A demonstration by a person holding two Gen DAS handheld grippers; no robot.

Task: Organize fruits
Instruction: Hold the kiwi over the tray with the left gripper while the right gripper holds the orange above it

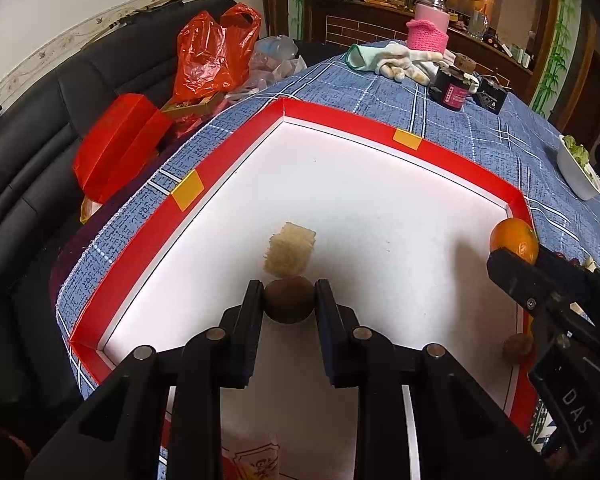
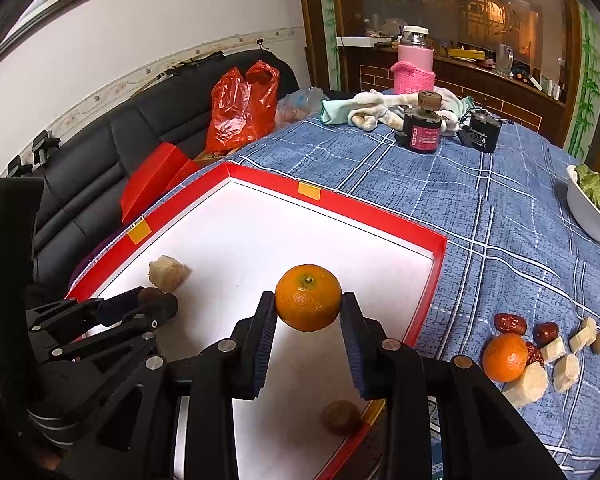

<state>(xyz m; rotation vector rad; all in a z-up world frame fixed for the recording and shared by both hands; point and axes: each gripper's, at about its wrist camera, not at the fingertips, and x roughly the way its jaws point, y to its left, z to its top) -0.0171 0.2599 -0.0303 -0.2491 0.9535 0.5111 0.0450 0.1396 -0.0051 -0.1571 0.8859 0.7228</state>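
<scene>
- Left wrist view: the left gripper (image 1: 288,300) clamps a small brown fruit (image 1: 289,299) low over the red-rimmed tray (image 1: 236,160), beside a pale chunk (image 1: 290,253) (likely grouping them).
- Right wrist view: the right gripper (image 2: 308,312) pinches a mandarin (image 2: 308,297) above the tray, apparently to set it apart; more fruit (image 2: 540,352) waits on the tablecloth (image 2: 480,220).

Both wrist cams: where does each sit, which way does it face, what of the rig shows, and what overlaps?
Left wrist: on the left gripper, angled down into the red tray; its fingers clamp a brown fruit; right gripper at right edge.
Right wrist: on the right gripper, angled down over the tray; fingers clamp an orange; left gripper at lower left.
Shared: tray, beige chunk, pink bottle.
</scene>
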